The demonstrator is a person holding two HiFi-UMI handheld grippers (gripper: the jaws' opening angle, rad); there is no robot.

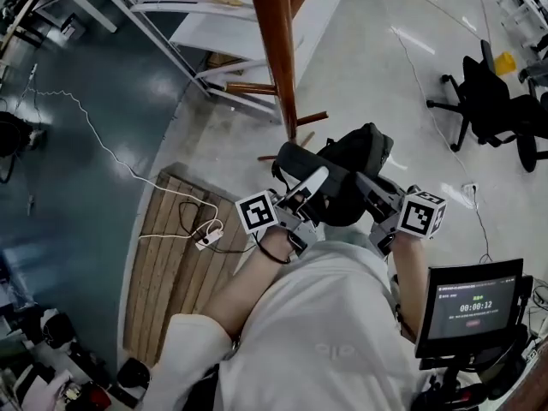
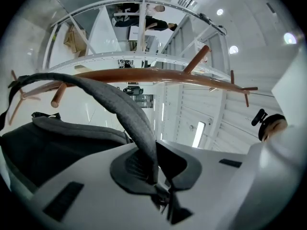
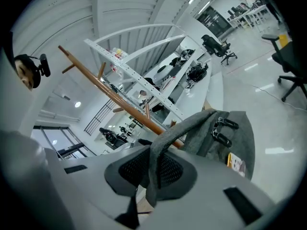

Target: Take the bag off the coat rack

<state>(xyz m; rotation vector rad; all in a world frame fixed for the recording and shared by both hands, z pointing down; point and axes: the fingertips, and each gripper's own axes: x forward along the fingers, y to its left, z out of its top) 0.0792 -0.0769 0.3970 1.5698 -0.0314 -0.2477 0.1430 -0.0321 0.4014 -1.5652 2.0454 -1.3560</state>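
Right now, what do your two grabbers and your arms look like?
The left gripper and right gripper are both pale grey, with smooth broad jaws and dark, mesh-textured pads. Each carries a white cube printed with black square markers. The person wears a white top with white sleeves.
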